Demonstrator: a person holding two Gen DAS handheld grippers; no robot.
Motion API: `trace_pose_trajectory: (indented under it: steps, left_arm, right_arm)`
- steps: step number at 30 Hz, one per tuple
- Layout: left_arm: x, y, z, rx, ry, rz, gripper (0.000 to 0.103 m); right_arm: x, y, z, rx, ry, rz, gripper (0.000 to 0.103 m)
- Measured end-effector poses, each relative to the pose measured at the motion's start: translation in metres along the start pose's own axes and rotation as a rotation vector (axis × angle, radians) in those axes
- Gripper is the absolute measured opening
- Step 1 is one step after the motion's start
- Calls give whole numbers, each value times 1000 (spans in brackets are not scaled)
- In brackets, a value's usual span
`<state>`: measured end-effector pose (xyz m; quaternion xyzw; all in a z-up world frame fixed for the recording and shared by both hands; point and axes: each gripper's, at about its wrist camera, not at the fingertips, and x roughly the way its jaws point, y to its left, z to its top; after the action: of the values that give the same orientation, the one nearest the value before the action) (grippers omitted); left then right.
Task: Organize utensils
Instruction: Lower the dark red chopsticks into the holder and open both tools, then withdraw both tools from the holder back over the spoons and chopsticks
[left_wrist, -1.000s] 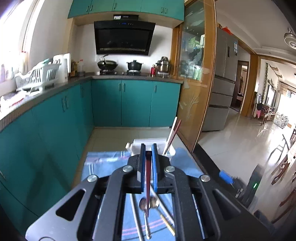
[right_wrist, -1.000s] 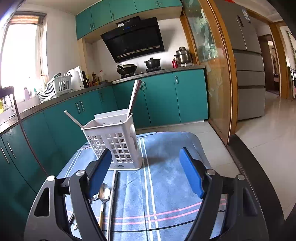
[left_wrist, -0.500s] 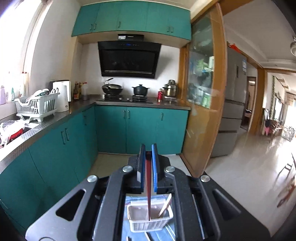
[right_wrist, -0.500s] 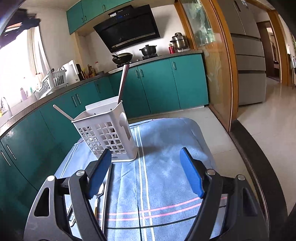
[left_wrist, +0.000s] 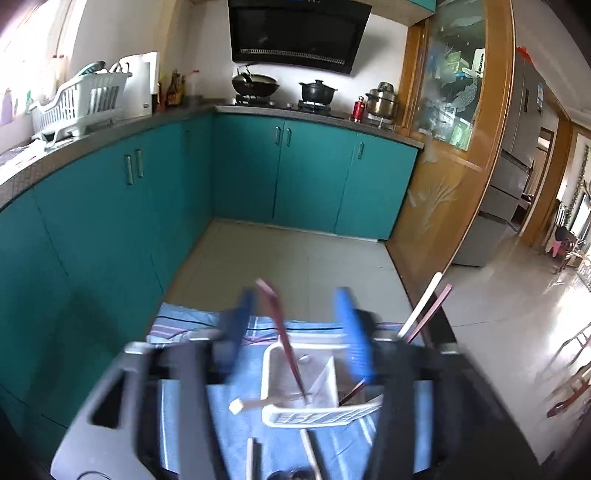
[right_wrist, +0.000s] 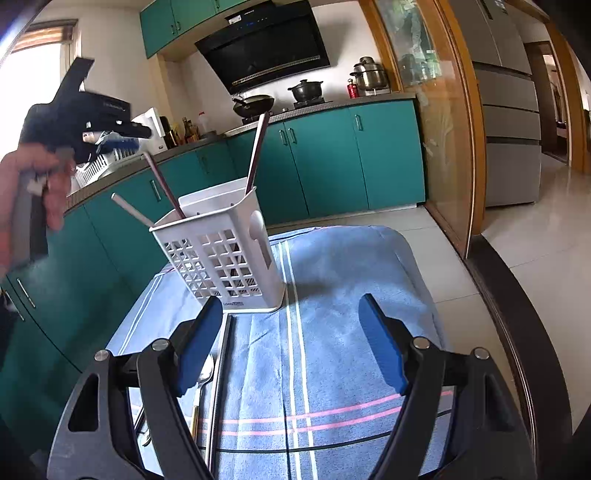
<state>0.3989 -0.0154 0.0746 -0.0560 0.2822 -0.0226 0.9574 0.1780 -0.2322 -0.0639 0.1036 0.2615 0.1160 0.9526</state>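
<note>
Both tongs gape wide and hold nothing — left tongs (left_wrist: 295, 332) above the white caddy (right_wrist: 225, 258), a dark red chopstick (left_wrist: 286, 343) standing inside — right tongs (right_wrist: 291, 347) low over the blue towel (right_wrist: 340, 295).

Surface: a table, almost wholly hidden under a cloth; only a dark rounded edge (right_wrist: 517, 332) shows on the right side.
Cover: a blue towel (right_wrist: 351, 280) with white stripes running lengthwise and pink and dark stripes across the near end; it lies directly on the surface.
On the towel, far part: a white perforated utensil caddy (right_wrist: 221, 254), standing upright on its base.
On the towel, near left: a spoon (right_wrist: 204, 373) with a gold-coloured handle, and just beside it on the right a long metal utensil (right_wrist: 221, 354) lying lengthwise, its far end close to the caddy's base.
Beyond the table: pale tiled floor (right_wrist: 554, 266).
</note>
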Motion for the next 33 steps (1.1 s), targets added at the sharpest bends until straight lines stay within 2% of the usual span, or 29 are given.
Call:
trace_pose_trajectory:
  steps: [2,4,6,8,10,15,17,20,24,33]
  left_arm:
    - [-21,1,-9,42,-41,10,65]
    - [-58,4,-24,75,-121,23,86]
    - [-91,7,-44,94,-193,43,96]
    - [-116,12,-77,115,-225,60,98]
    - [-121,16,-107,134,-197,64,98]
    - [-93,23,-189,235,-14,88,98]
    - [-78,28,-207,242,42,80,96]
    - [-69,39,-217,176,71,43,95]
    - [-58,46,-222,138,126,-1,95]
    - [-58,41,-219,147,120,3,94]
  right_arm:
    - [0,2,-1,-8,2,2,75]
    - [-1,6,-2,-22,1,0,75]
    - [-2,9,-3,-43,2,-4,75]
    - [-3,11,-3,-51,4,-8,75]
    - [-5,13,-4,-55,8,-5,75]
    - [-7,24,-7,-100,11,-23,75]
    - [-4,29,-10,-115,27,-21,75]
    - [-2,38,-13,-137,43,-26,75]
    - [1,47,-18,-152,58,-26,75]
    - [6,47,-22,-157,76,-28,75]
